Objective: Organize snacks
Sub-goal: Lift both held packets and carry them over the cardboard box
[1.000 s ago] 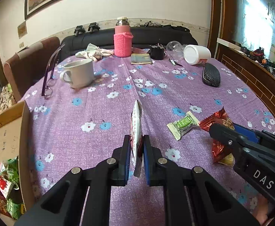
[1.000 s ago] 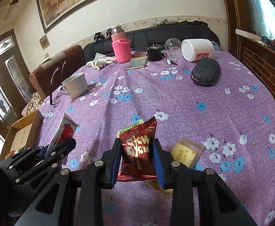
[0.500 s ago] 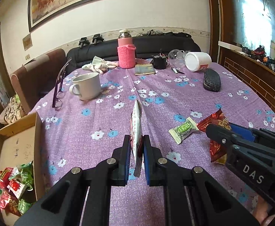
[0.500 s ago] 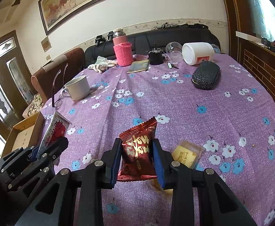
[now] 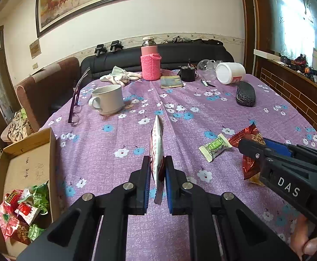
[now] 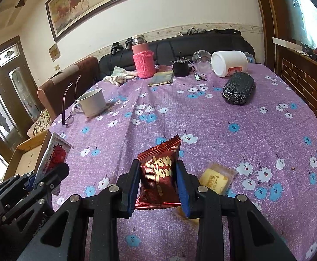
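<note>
My left gripper is shut on a flat white-and-red snack packet, held edge-on above the purple tablecloth; the packet also shows in the right wrist view. My right gripper is shut on a dark red foil snack bag, seen from the left wrist view too. A green-and-white candy and a yellow wrapped snack lie on the cloth. A cardboard box at the table's left edge holds several red and green snacks.
A white mug, glasses, a pink bottle, a black case, a white jar, a black cup and cloths stand on the far half. A brown chair is at the left.
Both grippers have lifted a little with their packets; the views show more of the wall and the box. The green candy has dropped out of the right wrist view behind the red bag.
</note>
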### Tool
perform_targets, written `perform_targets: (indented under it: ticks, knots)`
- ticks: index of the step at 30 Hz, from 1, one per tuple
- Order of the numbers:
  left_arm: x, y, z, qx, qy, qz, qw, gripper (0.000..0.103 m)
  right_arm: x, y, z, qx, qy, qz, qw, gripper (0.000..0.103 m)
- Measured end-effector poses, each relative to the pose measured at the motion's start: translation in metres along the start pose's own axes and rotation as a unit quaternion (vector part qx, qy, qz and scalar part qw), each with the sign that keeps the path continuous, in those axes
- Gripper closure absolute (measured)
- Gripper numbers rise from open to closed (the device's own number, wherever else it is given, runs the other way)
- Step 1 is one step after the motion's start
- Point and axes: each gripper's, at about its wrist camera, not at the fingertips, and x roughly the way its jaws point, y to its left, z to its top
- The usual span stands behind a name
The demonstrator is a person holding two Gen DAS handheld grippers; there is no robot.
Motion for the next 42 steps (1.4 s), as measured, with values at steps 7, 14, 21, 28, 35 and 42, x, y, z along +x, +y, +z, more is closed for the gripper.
perform_targets:
  ticks: [7,14,21,28,35,42]
  knots:
    - [-0.010,0.010,-0.003,-0.005,-0.007,0.006,0.9999,0.091,0.001,0.004,-0.002,-0.001,0.000,0.006,1.000,0.069]
    - [-0.024,0.026,-0.005,-0.017,-0.016,0.009,0.9997,0.091,0.003,0.006,-0.003,0.015,0.010,0.022,1.000,0.069]
    - [-0.042,0.061,-0.007,-0.050,-0.022,0.008,0.9985,0.091,-0.009,0.038,-0.004,0.001,0.011,0.056,0.998,0.068]
    - [-0.056,0.106,-0.016,-0.085,-0.024,0.018,0.9959,0.091,-0.009,0.097,-0.017,-0.025,0.036,0.118,0.992,0.068]
    - [-0.061,0.165,-0.033,-0.131,-0.016,0.051,0.9899,0.091,-0.009,0.176,-0.033,-0.093,0.055,0.165,0.980,0.068]
    - [-0.059,0.223,-0.052,-0.181,0.000,0.084,0.9799,0.091,0.002,0.230,-0.046,-0.137,0.075,0.190,0.969,0.067]
